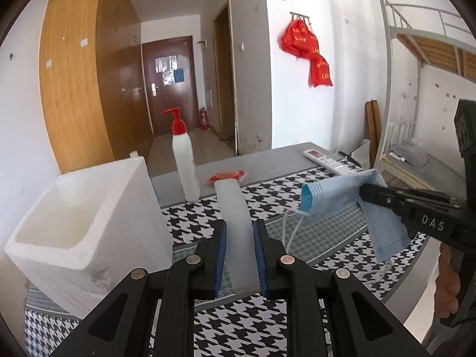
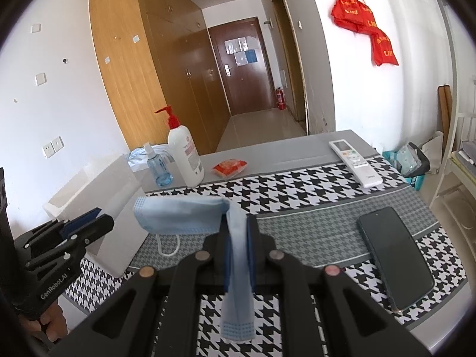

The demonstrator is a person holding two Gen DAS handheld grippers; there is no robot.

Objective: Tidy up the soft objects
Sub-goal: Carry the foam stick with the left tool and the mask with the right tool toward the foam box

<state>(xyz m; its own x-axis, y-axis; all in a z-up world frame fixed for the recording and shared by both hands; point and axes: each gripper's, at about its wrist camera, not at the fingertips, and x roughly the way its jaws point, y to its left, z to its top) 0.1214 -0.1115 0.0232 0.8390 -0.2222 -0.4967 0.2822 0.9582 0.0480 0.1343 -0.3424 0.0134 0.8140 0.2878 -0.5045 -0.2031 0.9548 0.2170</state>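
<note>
My left gripper [image 1: 239, 226] is shut on a translucent white soft strip [image 1: 233, 199], which sticks out forward between the blue pads, above the houndstooth cloth. A light blue face mask [image 1: 333, 193] hangs folded from my right gripper [image 1: 365, 192], which enters from the right. In the right wrist view, that gripper [image 2: 238, 223] is shut on the mask [image 2: 178, 214]; one half drapes left, the other hangs down between the fingers, ear loops dangling. My left gripper [image 2: 101, 218] shows at the left edge in a hand. An open white foam box [image 1: 98, 247] stands just left of it.
On the grey table edge behind the houndstooth cloth [image 2: 297, 190] stand a white pump bottle [image 2: 184, 154] with a red top and a blue spray bottle [image 2: 159, 166]. A red packet [image 2: 229, 167] and a white remote [image 2: 355, 160] lie there. A dark phone [image 2: 392, 255] lies right.
</note>
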